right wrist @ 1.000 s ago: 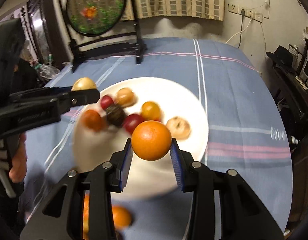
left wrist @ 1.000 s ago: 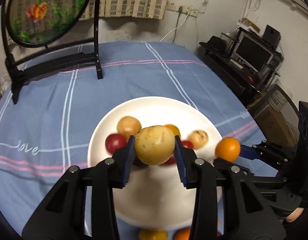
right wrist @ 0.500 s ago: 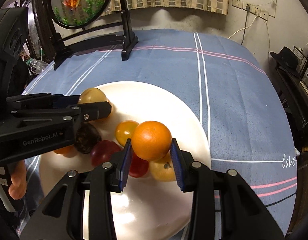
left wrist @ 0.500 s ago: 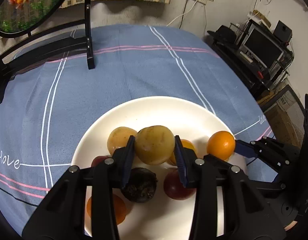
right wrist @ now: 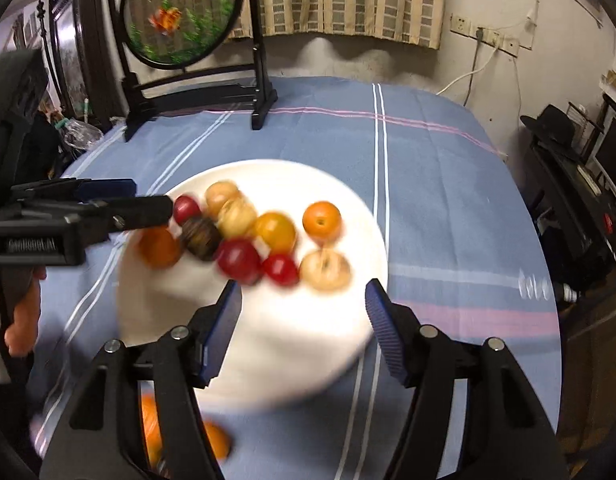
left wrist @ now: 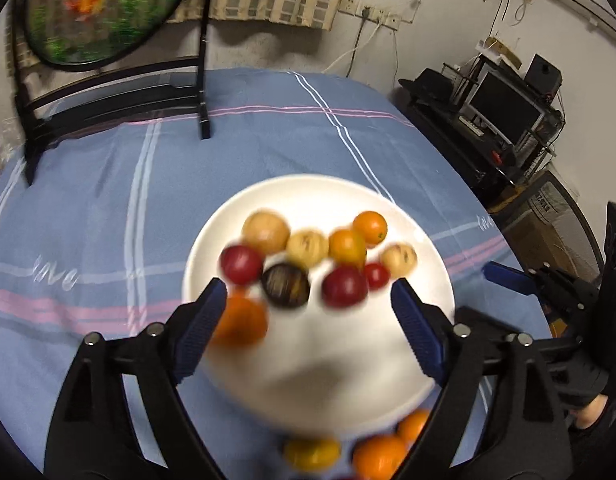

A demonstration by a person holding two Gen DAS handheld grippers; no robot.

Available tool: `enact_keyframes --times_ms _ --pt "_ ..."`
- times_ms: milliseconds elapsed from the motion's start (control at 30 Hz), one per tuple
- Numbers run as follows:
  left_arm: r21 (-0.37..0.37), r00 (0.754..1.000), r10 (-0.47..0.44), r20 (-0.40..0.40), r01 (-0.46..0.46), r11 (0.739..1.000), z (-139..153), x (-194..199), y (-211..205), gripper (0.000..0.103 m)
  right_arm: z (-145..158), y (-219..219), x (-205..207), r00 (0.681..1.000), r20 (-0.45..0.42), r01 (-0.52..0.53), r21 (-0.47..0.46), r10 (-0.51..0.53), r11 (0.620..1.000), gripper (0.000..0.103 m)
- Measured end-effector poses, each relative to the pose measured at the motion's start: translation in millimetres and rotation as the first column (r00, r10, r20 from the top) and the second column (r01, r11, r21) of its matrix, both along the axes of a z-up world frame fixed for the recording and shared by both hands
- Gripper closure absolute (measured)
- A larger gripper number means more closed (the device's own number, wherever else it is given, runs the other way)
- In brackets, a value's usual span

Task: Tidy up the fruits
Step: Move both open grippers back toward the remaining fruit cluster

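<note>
A white plate (left wrist: 308,186) (right wrist: 347,188) on the blue cloth holds several fruits. Among them lie a yellow-brown fruit (left wrist: 306,248) (right wrist: 236,216) and an orange (left wrist: 369,227) (right wrist: 321,220). My left gripper (left wrist: 308,288) hangs over the plate's near side, its jaws opening wide with nothing gripped. My right gripper (right wrist: 303,288) does the same a little to the right, jaws opening and empty. Each gripper shows in the other's view: the right gripper (left wrist: 503,276) at the right edge, the left gripper (right wrist: 150,198) at the left. The pictures are motion-blurred.
Loose fruits lie on the cloth in front of the plate: a yellow fruit (left wrist: 311,454) and an orange fruit (left wrist: 377,456) (right wrist: 216,440). A round goldfish screen (left wrist: 108,8) (right wrist: 184,12) on a black stand is at the back. A desk with a monitor (left wrist: 503,108) flanks the table's right edge.
Both grippers have let go: the yellow-brown fruit and the orange now lie on the plate. Both pairs of jaws have spread, and both grippers have drawn back from the plate.
</note>
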State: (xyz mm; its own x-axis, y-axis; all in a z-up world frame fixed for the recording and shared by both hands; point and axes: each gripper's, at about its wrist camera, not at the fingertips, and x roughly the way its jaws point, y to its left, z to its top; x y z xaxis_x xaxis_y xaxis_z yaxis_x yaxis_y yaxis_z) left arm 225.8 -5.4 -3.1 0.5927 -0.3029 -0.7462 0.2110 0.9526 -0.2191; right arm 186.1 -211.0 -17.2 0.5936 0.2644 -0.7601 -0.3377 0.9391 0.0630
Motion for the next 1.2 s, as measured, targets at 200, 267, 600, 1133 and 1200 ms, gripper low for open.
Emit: enact_keyframes --times_ms 200,267,600,1133,1200 --pt "0.044 0.989 0.081 0.127 -0.087 0.995 11.6 -93.1 15.2 0.011 -11.4 -11.7 -70.4 0.997 -0.029 0.074 0.083 -0.072 0.994 0.038" --pt "0.051 0.986 0.086 0.139 -0.094 0.994 11.0 -116.9 19.9 0.01 -14.6 -12.5 -82.9 0.994 -0.032 0.102 0.082 -0.1 0.991 0.038" --pt "0.026 0.983 0.159 0.095 -0.162 0.986 -3.4 -168.9 65.2 0.01 -7.4 5.1 -105.7 0.996 -0.041 0.086 0.076 -0.083 0.993 0.038" --pt "-0.015 0.983 0.184 0.029 -0.183 0.983 -24.9 -182.3 90.4 0.01 -52.3 16.5 -161.2 0.993 -0.11 0.046 0.011 -0.045 0.999 0.038" --pt "-0.009 0.983 0.179 0.032 -0.179 0.984 -25.0 -183.6 88.8 0.01 -57.3 21.1 -159.6 0.993 -0.113 0.029 0.014 -0.027 0.999 0.038"
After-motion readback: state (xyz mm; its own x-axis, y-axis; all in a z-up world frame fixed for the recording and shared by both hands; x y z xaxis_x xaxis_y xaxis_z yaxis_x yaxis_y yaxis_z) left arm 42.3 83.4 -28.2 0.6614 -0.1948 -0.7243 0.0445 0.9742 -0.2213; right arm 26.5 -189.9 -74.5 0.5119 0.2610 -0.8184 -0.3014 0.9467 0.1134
